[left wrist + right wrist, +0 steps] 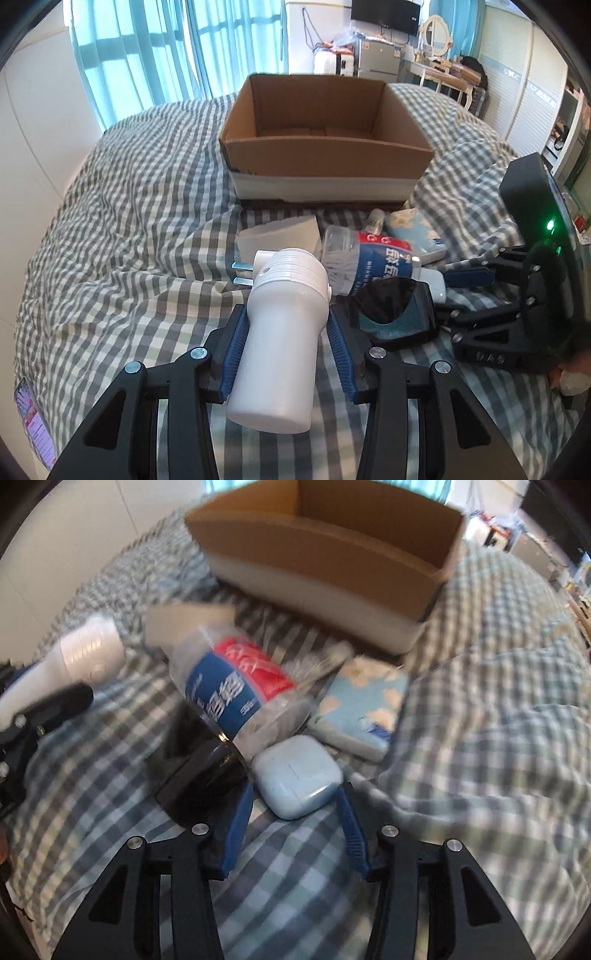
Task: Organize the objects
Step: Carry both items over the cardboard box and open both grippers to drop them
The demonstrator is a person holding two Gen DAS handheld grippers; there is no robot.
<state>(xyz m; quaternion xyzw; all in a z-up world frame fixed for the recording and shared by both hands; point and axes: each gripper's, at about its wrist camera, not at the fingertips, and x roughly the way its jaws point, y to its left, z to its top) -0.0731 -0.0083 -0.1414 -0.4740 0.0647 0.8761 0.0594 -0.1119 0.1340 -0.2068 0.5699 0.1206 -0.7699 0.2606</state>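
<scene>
Left gripper (286,325) is clamped on a white plug-in device (284,321), blue pads pressing both sides of its smooth body; ribbed head and metal prongs stick out past the fingertips, the blunt end reaches back toward the camera. It sits above the checked bedspread (129,221). Right gripper (295,805) has its fingers spread wide, holding nothing, one on either side of a pale blue earbud case (297,777) lying flat on the bedspread; the case's near end is between the tips, small gaps on both sides, touching or not is hard to tell in the blur. Left finger pad (236,830) is just beside a black glossy case (199,775). A plastic bottle (236,690) with a blue and red label lies on its side, its near end touching the earbud case. A blue tissue pack (360,709) is right of the bottle. An open cardboard box (325,147) sits behind the pile, a loose cardboard flap (277,236) in front of it.
</scene>
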